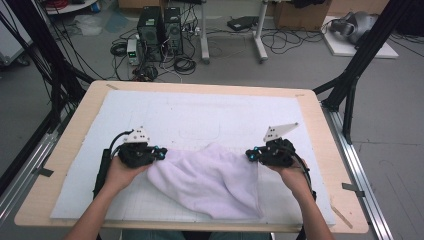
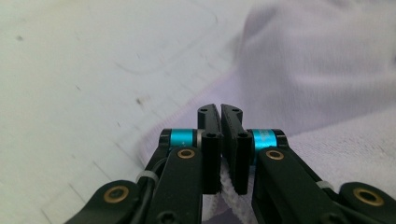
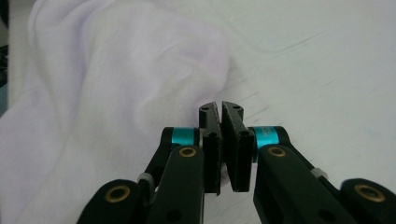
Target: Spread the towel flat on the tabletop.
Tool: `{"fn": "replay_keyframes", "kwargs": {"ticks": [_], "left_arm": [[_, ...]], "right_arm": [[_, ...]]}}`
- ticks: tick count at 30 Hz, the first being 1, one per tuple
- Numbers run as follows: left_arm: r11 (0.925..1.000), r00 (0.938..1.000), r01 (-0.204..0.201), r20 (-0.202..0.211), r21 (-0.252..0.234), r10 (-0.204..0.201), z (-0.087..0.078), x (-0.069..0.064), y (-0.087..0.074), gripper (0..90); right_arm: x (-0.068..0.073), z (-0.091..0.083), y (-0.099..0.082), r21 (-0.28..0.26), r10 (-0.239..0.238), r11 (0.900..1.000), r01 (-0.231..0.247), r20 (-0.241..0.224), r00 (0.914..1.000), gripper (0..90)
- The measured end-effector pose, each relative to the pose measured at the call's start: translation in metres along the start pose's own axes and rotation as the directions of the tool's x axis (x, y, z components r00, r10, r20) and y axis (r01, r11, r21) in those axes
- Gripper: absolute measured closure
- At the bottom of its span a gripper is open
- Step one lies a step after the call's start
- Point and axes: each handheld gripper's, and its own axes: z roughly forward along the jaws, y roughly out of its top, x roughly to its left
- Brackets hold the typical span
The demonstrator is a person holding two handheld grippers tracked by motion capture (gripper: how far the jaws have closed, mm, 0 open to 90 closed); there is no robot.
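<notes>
The lilac towel [image 1: 210, 180] lies crumpled near the front edge of the table [image 1: 320, 130]. The left claw [image 1: 161, 152] and the right claw [image 1: 249, 155] each pinch one towel edge.

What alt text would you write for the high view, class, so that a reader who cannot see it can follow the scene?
A person's two hands each hold black tongs, the left tongs and the right tongs, shut on opposite edges of a pale lilac towel. The towel lies rumpled on a white mat covering a wooden table, with computers and cables on the floor beyond.
</notes>
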Motion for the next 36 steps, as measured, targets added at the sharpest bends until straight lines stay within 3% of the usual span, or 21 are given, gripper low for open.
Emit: {"fn": "replay_keyframes", "kwargs": {"ticks": [2,4,5,7,9,10,11,12,13,14,18,23,24,28,31,36], "left_arm": [[0.9992,0.9987,0.000,-0.051,-0.041,-0.002,-0.002,0.007,0.019,86.6],[0.9954,0.9944,-0.005,-0.106,-0.096,-0.005,-0.006,0.014,0.041,86.6],[0.9925,0.9903,-0.013,-0.139,-0.122,-0.004,-0.009,0.018,0.054,86.7],[0.9844,0.9758,-0.041,-0.219,-0.171,0.003,-0.013,0.030,0.084,86.7],[0.9830,0.9580,-0.042,-0.286,-0.179,-0.011,-0.015,0.043,0.109,86.1],[0.9829,0.9531,-0.024,-0.301,-0.182,-0.032,-0.014,0.048,0.116,84.3],[0.9849,0.9496,0.000,-0.309,-0.173,-0.055,-0.012,0.052,0.119,76.4],[0.9861,0.9505,0.019,-0.303,-0.165,-0.070,-0.009,0.054,0.118,64.3],[0.9887,0.9558,0.028,-0.286,-0.147,-0.069,-0.006,0.056,0.113,60.9],[0.9919,0.9595,0.031,-0.274,-0.123,-0.064,-0.001,0.057,0.107,59.3],[0.9950,0.9716,0.052,-0.226,-0.085,-0.070,0.009,0.055,0.073,56.1],[0.9951,0.9848,0.063,-0.157,-0.077,-0.074,0.008,0.044,0.035,53.8],[0.9965,0.9869,0.060,-0.147,-0.058,-0.068,0.008,0.041,0.030,53.8],[0.9964,0.9907,0.046,-0.125,-0.071,-0.055,0.000,0.028,0.010,52.1],[0.9964,0.9931,0.042,-0.106,-0.073,-0.050,-0.006,0.020,-0.002,51.2],[0.9984,0.9979,0.006,-0.063,-0.056,-0.009,-0.014,0.003,-0.017,49.4]], "right_arm": [[-0.010,-0.001,0.014,0.020,-0.001,0.9998,0.001,0.030,0.9995,87.0],[-0.022,-0.008,0.034,0.034,-0.025,0.9992,0.022,0.104,0.9943,87.2],[-0.028,-0.014,0.046,0.032,-0.035,0.9990,0.030,0.152,0.9877,87.2],[-0.041,-0.026,0.071,0.031,-0.081,0.9967,0.076,0.274,0.9583,87.2],[-0.057,-0.035,0.093,0.008,-0.064,0.9978,0.065,0.376,0.9243,86.2],[-0.065,-0.037,0.100,-0.020,-0.041,0.9983,0.055,0.415,0.9090,79.2],[-0.071,-0.036,0.102,-0.051,-0.012,0.9980,0.039,0.444,0.8957,68.1],[-0.077,-0.034,0.102,-0.069,0.030,0.9976,-0.001,0.422,0.9059,65.2],[-0.082,-0.029,0.099,-0.072,0.066,0.9966,-0.041,0.395,0.9163,62.0],[-0.083,-0.023,0.094,-0.051,0.069,0.9973,-0.053,0.384,0.9206,61.8],[-0.076,0.000,0.066,-0.016,0.075,0.9972,-0.074,0.301,0.9505,58.5],[-0.051,0.010,0.039,-0.008,0.057,0.9983,-0.057,0.220,0.9738,56.3],[-0.046,0.011,0.035,-0.012,0.051,0.9987,-0.049,0.199,0.9786,56.2],[-0.023,0.010,0.021,-0.030,0.026,0.9993,-0.022,0.142,0.9895,54.4],[-0.006,0.008,0.013,-0.032,0.000,0.9995,0.004,0.114,0.9935,52.1],[0.014,0.004,-0.006,-0.045,-0.020,0.9987,0.024,0.078,0.9968,49.7]]}}
